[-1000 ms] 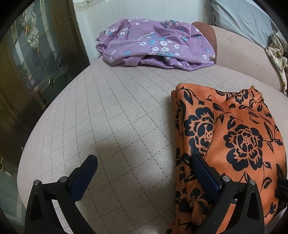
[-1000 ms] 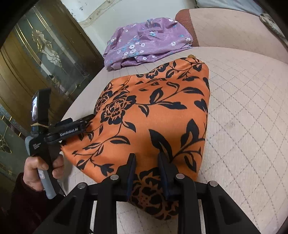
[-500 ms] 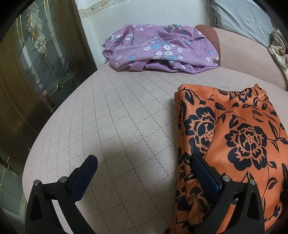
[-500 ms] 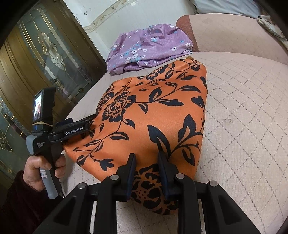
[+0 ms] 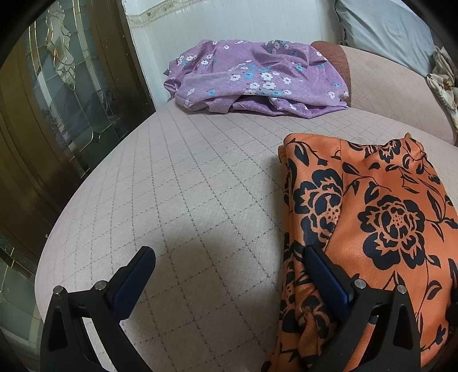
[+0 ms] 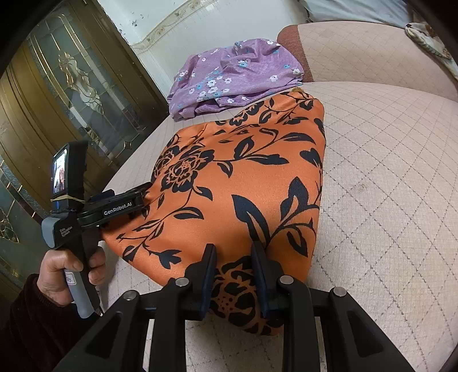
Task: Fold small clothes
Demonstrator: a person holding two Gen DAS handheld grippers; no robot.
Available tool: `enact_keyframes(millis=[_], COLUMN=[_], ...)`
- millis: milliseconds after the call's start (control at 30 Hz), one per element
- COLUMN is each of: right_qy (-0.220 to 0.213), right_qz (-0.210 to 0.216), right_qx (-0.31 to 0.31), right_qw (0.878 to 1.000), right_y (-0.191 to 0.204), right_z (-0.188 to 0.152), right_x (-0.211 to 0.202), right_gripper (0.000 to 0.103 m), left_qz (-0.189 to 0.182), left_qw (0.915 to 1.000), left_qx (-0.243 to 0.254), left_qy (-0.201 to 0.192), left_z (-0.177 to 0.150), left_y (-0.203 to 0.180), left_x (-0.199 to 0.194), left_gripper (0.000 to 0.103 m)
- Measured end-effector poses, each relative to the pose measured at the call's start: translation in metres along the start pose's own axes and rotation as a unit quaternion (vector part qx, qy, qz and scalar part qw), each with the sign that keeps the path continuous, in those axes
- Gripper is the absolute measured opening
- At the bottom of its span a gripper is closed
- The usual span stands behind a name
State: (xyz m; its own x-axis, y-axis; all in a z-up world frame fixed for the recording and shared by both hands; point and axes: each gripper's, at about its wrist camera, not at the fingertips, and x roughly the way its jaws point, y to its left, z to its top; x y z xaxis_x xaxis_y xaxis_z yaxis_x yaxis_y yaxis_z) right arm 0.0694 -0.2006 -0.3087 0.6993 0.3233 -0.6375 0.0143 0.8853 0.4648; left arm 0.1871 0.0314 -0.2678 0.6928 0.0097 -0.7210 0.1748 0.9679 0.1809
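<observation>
Right wrist view shows my right gripper (image 6: pixel 233 276) pinching the near edge of the orange floral garment (image 6: pixel 243 183), already folded mid-bed, my left gripper (image 5: pixel 229 274) gaping at its left edge, the purple garment (image 5: pixel 252 77) crumpled, unfolded, at the bed's (image 5: pixel 186 186) far edge.

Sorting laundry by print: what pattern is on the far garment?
Purple garment with small white and blue flowers; clearest in the left wrist view.

Quilted pink sofa seat (image 5: pixel 200 183), grey cushion (image 5: pixel 383 25), glass-panelled door (image 6: pixel 71 85).
</observation>
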Motion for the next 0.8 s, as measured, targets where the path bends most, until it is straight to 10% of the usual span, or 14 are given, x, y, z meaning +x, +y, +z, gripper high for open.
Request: enact_keyframes(millis=[400, 467, 800], right_qy=[0.027, 0.009, 0.019], right_qz=[0.049, 0.051, 0.081], right_qx=[0.037, 0.059, 0.202], right_qw=[0.998, 0.997, 0.976], right_y=[-0.014, -0.023, -0.080], right_z=[0.018, 0.023, 0.031], right_x=[-0.017, -0.023, -0.004], right_gripper=[0.040, 0.073, 0.076], left_qz=[-0.076, -0.116, -0.222], left_qw=[0.9952, 0.9899, 0.9652], left_qx=[-0.031, -0.069, -0.116], left_qy=[-0.054, -0.042, 0.075], left_z=[0.019, 0.023, 0.024], left_y=[0.031, 0.043, 0.045], left_x=[-0.024, -0.020, 0.018], left_gripper=[0.103, 0.103, 0.103])
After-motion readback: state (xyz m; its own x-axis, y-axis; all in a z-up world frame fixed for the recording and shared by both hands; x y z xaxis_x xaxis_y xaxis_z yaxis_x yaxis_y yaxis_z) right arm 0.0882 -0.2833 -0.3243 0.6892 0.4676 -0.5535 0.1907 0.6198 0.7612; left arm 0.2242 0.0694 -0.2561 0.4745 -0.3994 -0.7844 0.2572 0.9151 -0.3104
